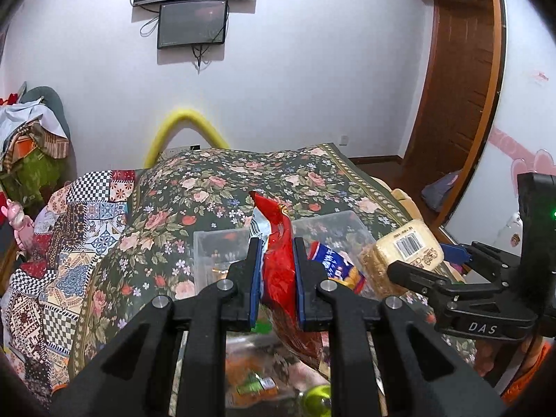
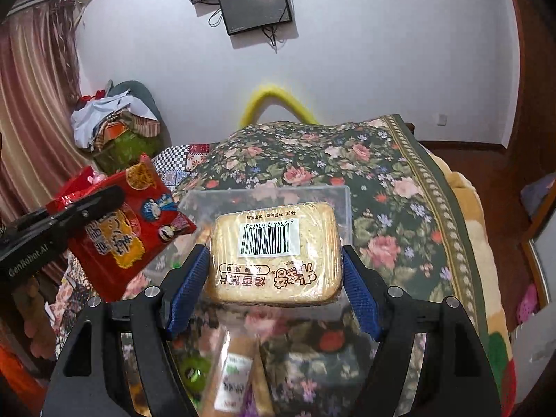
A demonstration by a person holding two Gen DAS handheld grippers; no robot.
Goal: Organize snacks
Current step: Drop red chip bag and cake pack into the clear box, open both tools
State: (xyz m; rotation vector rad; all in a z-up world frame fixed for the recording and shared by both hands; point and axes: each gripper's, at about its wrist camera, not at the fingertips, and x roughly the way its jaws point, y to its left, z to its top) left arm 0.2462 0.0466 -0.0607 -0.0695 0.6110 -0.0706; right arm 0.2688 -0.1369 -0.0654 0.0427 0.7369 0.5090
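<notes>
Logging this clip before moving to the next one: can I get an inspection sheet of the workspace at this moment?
Surface: floral bedspread on a bed.
Job's things: red snack bag; wrapped toast pack; clear plastic bins; blue-and-yellow snack packet in one bin.
Clutter: blurred packets lie below both grippers.
Grippers: left gripper shut on the red snack bag; right gripper shut on the wrapped toast pack.
Cables: wires dangle under the wall screens.
Surroundings: patchwork quilt, clothes pile, wooden door.

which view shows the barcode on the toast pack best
The right wrist view: the toast pack faces the camera between the right claw pads, barcode label whole and sharp. In the left wrist view the pack is off to the side and tilted, its barcode small.
</notes>
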